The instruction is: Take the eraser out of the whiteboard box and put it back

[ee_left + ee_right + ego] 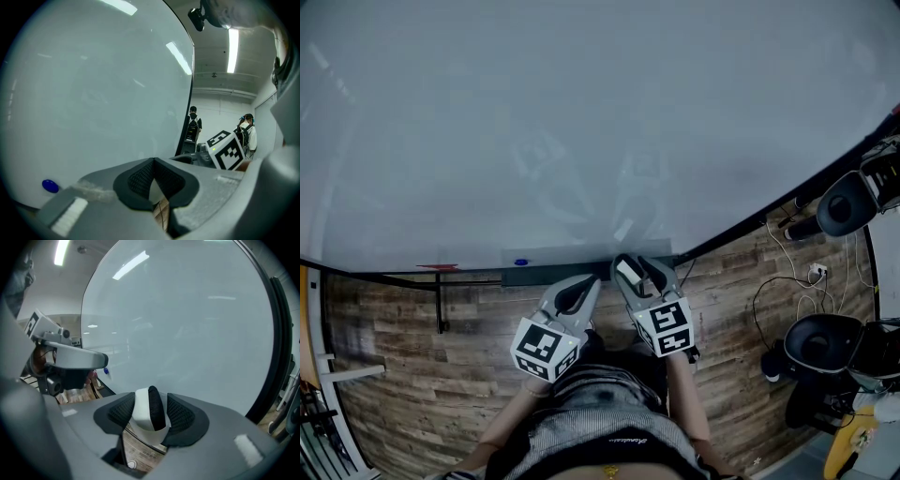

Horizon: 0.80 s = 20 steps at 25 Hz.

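Whiteboard [581,122]: fills most of the head view; its surface is blank.
Floor [403,347]: wood planks, below the whiteboard's lower edge.
Chairs [820,342]: dark seats on the floor, well right of the whiteboard, with cables [773,281] trailing beside them.
Bystanders [194,123]: two people standing beyond the whiteboard's far edge, seen in the left gripper view.
Whiteboard box [546,277]: long dark tray fixed along the whiteboard's lower edge, at centre.
Left tongs [588,283]: tips together, nothing between them. They point at the whiteboard, just short of the box and close beside the right tongs.
Right tongs [635,268]: pads apart, with the eraser between them. A narrow gap shows on the felt side, so they are not pressing it. The tips are at the box's right end.
Eraser [142,411]: white body with black felt, standing on edge between the right pads, at the box under the whiteboard.
Blue magnet [521,262]: on the whiteboard's lower margin, left of both tongs.
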Each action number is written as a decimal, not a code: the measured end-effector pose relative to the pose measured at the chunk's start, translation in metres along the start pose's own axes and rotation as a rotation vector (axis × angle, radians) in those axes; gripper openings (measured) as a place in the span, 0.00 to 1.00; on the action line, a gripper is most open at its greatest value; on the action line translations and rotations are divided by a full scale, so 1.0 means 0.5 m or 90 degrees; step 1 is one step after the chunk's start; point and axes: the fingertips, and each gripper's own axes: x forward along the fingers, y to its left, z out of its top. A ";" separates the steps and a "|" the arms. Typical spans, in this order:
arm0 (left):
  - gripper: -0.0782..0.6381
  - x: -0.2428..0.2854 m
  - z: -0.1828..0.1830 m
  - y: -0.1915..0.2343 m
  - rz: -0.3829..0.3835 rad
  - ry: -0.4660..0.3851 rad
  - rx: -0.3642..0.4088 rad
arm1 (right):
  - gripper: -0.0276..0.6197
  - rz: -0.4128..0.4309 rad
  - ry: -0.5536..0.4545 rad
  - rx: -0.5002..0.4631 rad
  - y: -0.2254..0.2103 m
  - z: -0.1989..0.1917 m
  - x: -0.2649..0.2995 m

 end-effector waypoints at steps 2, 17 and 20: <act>0.11 0.004 -0.001 0.002 -0.001 -0.001 -0.001 | 0.42 0.013 0.004 0.005 0.001 -0.001 0.001; 0.11 0.005 -0.004 -0.018 -0.015 0.002 0.008 | 0.38 0.034 -0.038 0.000 0.026 0.054 -0.065; 0.11 0.004 -0.002 -0.018 -0.017 0.002 0.009 | 0.31 0.026 -0.044 -0.006 0.028 0.061 -0.072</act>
